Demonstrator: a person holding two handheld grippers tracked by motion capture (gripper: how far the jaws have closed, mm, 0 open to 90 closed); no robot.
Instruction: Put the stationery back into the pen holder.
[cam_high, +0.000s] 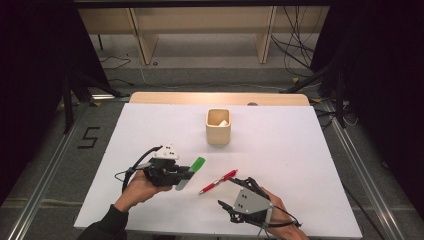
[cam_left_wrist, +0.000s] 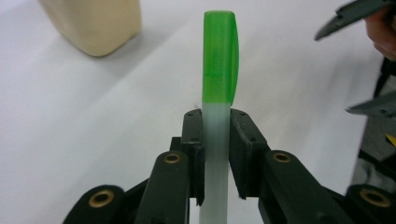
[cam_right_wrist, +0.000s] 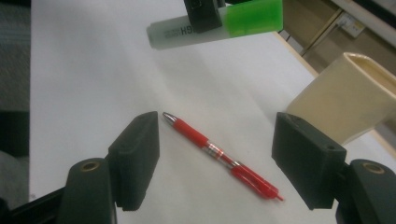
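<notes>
Gripping a green-capped highlighter (cam_left_wrist: 219, 84) by its pale barrel, the left gripper (cam_high: 181, 172) holds it above the white table (cam_high: 300, 165). The right gripper (cam_right_wrist: 215, 158) hovers with jaws spread wide and nothing between them, over a red pen (cam_right_wrist: 219, 156) lying flat. A cream cup (cam_high: 218, 127) stands beyond both.

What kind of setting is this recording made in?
Most likely a lab or recording workspace, not a home or office. A white-topped table stands between dark curtains, metal floor rails run along both sides, and loose cables trail across the floor behind it.
</notes>
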